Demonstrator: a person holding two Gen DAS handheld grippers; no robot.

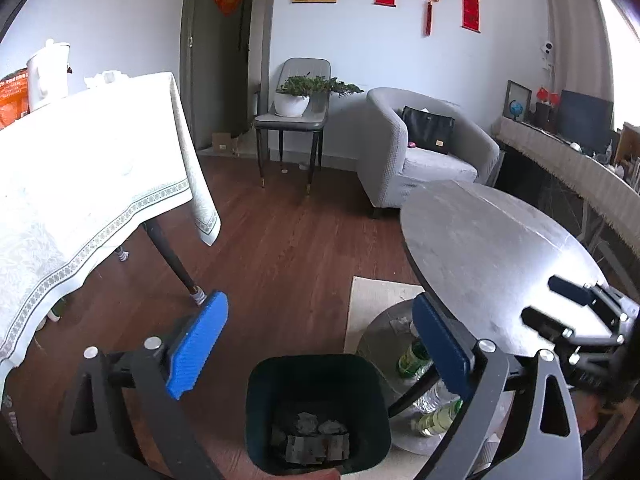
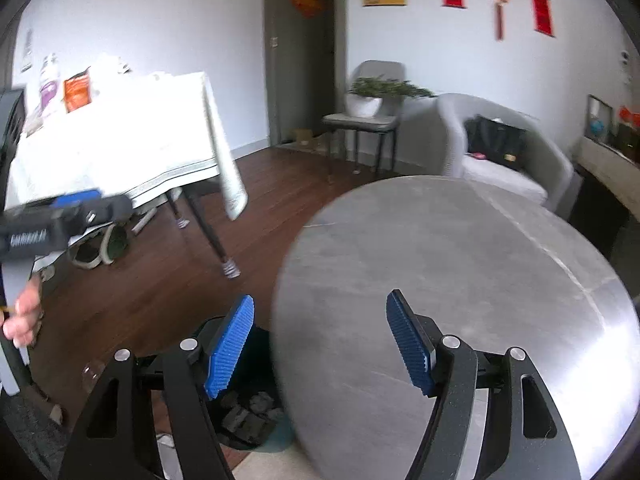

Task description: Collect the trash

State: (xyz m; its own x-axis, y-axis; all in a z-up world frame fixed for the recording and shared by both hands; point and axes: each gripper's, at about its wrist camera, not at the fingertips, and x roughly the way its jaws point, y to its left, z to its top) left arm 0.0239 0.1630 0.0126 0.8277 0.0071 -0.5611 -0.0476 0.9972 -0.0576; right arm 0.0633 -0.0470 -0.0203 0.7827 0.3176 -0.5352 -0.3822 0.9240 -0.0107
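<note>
The left gripper (image 1: 320, 344) hangs over the dark green waste bin (image 1: 256, 400) with its blue pads spread wide and nothing between them; the bin sits on the wood floor at six o'clock in the left wrist view, just beside the round grey table (image 1: 500, 248). In the bottom of the bin lies crumpled paper trash (image 1: 310, 436), several greyish wads bunched together, which suggests the collecting is already well along. Such wads should be very light, soft and springy, not fragile and not slippery against the ribbed pads; a pinch across the thickest fold of a wad would hold best, since a loose edge might tear or slip out. The right gripper (image 2: 320, 344) is over the near rim of the same table, jaws partly apart and empty, the bin showing at seven o'clock below it with the same wads inside. On the table's lower shelf, at about four o'clock from the bin in the left view, lie plastic bottles (image 1: 412, 358) with green labels; whether they count as trash cannot be told. They would be light but smooth and round, best taken across the middle of the body
</note>
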